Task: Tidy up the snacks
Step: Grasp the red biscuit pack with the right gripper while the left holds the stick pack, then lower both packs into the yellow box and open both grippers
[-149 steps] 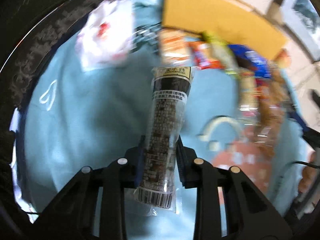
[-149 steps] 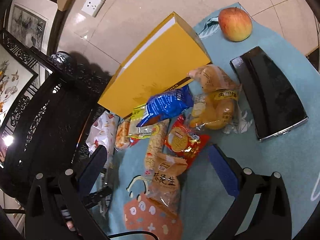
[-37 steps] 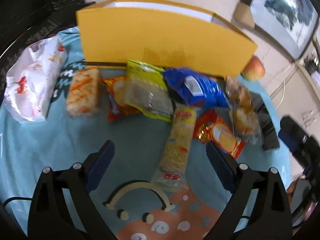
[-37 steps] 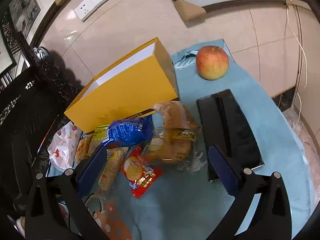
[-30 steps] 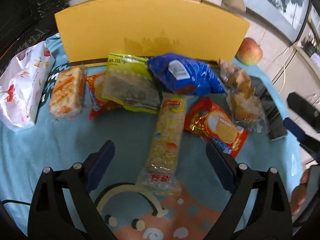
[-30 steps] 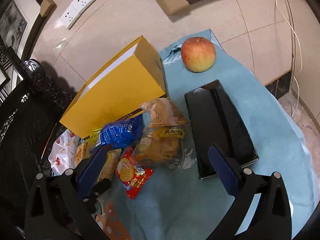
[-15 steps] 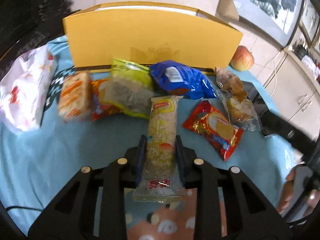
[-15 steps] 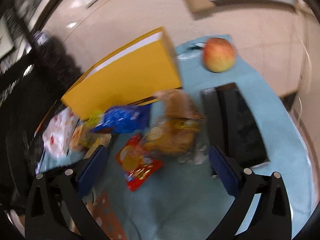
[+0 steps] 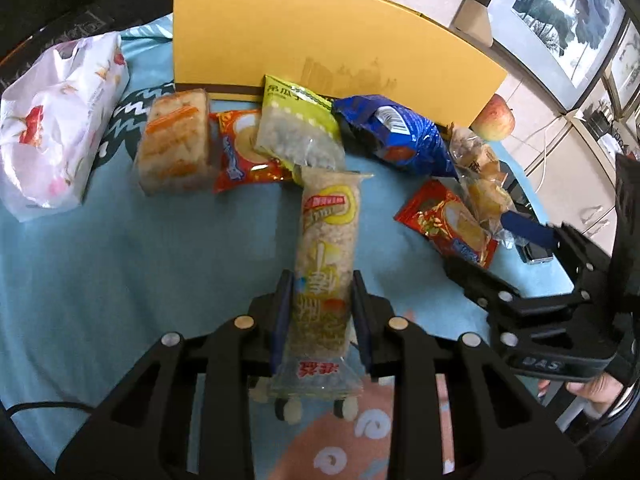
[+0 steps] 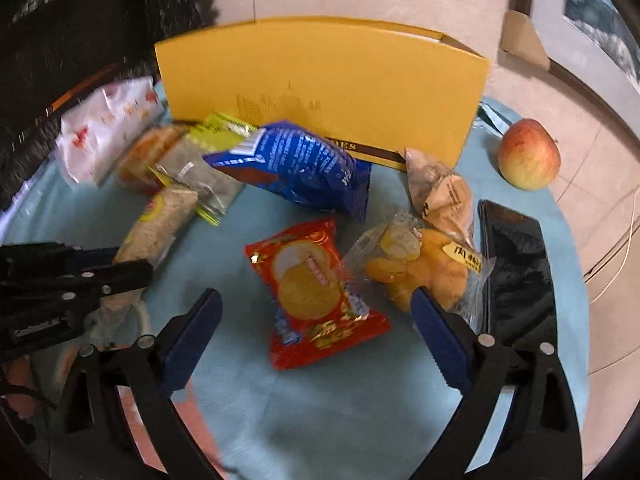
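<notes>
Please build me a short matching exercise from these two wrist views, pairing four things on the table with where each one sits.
Things:
1. long cracker pack
2. red biscuit packet
3. apple
4. black phone

Places:
A. beyond the yellow box's right end
B. between the left gripper's pads
C. right of the clear bun bag
D. ahead of the right gripper, untouched

Pairs: 1-B, 2-D, 3-A, 4-C
</notes>
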### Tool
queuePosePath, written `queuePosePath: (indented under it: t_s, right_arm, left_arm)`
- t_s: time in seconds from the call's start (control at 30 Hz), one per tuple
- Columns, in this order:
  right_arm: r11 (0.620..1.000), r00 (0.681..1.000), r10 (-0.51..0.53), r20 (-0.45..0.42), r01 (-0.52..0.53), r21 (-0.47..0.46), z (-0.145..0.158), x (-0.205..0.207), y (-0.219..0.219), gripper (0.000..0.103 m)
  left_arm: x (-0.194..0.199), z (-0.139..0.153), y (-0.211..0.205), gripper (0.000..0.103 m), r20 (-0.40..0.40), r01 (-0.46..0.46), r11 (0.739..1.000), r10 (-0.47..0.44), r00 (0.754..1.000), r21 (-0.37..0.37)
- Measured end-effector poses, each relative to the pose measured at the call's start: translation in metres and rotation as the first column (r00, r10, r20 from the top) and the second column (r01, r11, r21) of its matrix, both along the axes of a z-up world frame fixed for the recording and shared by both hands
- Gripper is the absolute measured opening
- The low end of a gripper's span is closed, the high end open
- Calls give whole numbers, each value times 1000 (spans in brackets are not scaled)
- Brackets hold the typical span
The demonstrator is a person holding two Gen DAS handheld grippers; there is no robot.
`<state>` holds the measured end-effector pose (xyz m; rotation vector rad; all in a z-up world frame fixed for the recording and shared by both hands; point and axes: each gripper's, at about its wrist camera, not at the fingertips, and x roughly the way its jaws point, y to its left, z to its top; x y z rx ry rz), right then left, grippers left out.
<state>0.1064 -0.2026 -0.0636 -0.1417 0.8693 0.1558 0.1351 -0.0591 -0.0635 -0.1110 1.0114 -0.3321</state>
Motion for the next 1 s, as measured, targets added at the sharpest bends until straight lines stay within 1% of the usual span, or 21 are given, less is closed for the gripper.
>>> queuePosePath:
  t_s: [0.03, 0.07, 0.1, 0.13, 0.2, 0.23, 0.27, 0.33, 0.4, 0.43, 0.47, 0.5, 0.53, 0.6, 0.67, 0.77, 0.87, 1.0]
  right_arm:
    - [1000, 1000, 9, 0, -9, -15, -1, 3, 3, 92]
    - [999, 1000, 24, -8, -25, -33, -3, 7, 7, 88]
    - [998, 999, 37, -29, -38, -39, -7, 11, 12, 83]
    - [998, 997, 55, -51, -56, -34, -12, 15, 14, 76]
    - [997, 996, 82, -43, -82, 1, -13, 19, 16, 67]
    - [995, 994, 99, -53, -97, 26, -13, 19, 16, 53]
    - [992, 991, 116, -59, -113, 55, -12, 18, 15, 45]
    - [991, 993, 106, -52, -101, 92, -14, 13, 9, 44]
    - [977, 994, 95, -47, -84, 197, -15, 9, -7, 44]
    - [967, 995, 86, -51, -71, 245, -16, 8, -16, 44]
    - [960, 996, 78, -51, -61, 275, -16, 6, -21, 44]
    - [955, 997, 66, -44, -51, 291, -17, 3, -27, 44]
    - [953, 997, 60, -37, -46, 299, -16, 1, -29, 44]
    - [948, 998, 56, -25, -46, 314, -13, -3, -33, 44]
    - [947, 998, 57, -19, -48, 317, -7, -6, -35, 44]
    - [949, 999, 54, -11, -48, 311, 2, -11, -33, 44]
    - [949, 999, 54, 0, -51, 313, 8, -16, -31, 44]
    - [937, 998, 49, 32, -57, 344, 24, -27, -41, 44]
  left_arm:
    - [1, -1, -2, 29, -1, 0, 1000, 0, 1000, 0]
    - [4, -2, -4, 29, -3, 1, 1000, -1, 1000, -1]
    - [5, -2, -5, 30, -2, -2, 1000, 2, 1000, 5]
    - [7, -2, -8, 31, 2, -4, 1000, 4, 1000, 14]
    - [11, -3, -14, 33, 7, -7, 999, 7, 1000, 33]
    - [12, -3, -16, 37, 8, -6, 999, 6, 1000, 36]
    - [13, -2, -18, 46, 8, 0, 999, 0, 1000, 35]
    - [17, -2, -22, 48, 14, 1, 999, -1, 1000, 51]
    - [21, -2, -25, 55, 19, 17, 999, -18, 1000, 50]
    - [21, -2, -26, 62, 20, 26, 998, -27, 999, 51]
    - [21, -2, -30, 65, 26, 39, 997, -41, 999, 66]
    - [20, -2, -33, 65, 35, 47, 995, -50, 998, 88]
    - [19, -3, -37, 65, 44, 52, 992, -58, 997, 112]
    - [18, -3, -40, 60, 55, 48, 989, -56, 997, 140]
    - [18, -3, -37, 30, 63, 16, 986, -27, 998, 169]
    - [17, -1, -26, 28, 44, 25, 991, -32, 999, 135]
    - [11, 0, -24, 28, 40, 31, 987, -37, 998, 158]
    - [-2, 16, -15, 28, 62, 18, 991, -27, 998, 136]
